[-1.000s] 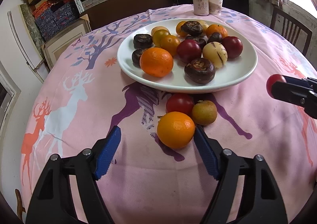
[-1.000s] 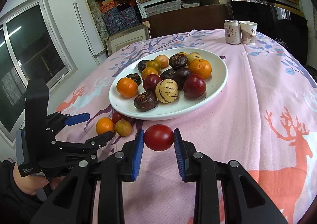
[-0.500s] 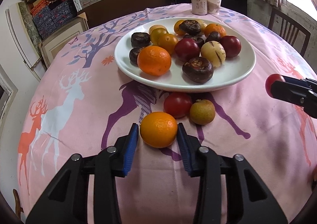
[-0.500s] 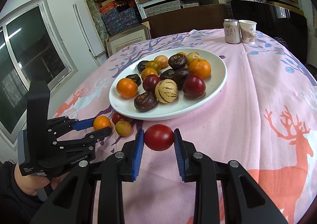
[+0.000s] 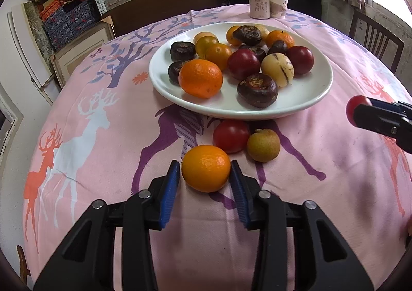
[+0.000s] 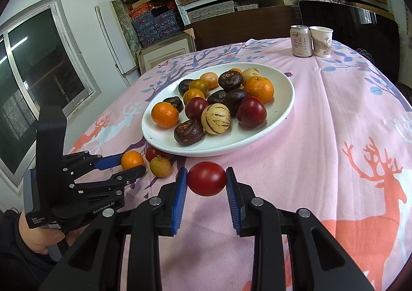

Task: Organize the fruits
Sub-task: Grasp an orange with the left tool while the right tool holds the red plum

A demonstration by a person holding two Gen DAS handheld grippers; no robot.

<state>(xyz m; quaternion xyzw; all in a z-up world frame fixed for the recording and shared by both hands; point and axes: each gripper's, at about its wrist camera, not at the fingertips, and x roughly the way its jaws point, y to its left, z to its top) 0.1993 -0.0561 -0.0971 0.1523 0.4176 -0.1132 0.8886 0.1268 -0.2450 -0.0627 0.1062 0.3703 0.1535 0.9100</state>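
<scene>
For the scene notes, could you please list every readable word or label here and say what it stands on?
"GenRobot.AI": on the left gripper body.
"Data Acquisition System": on the same gripper's grey side, small.
"中国風": on the paper cup, roughly read.
Chinese characters on the can: too small to read surely.

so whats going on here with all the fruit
A person is gathering loose fruit toward the white plate, which is already piled with fruit. The left gripper has just closed around an orange on the pink tablecloth. The right gripper is shut on a red fruit. Another red fruit and a small brown one lie beside the plate.
</scene>
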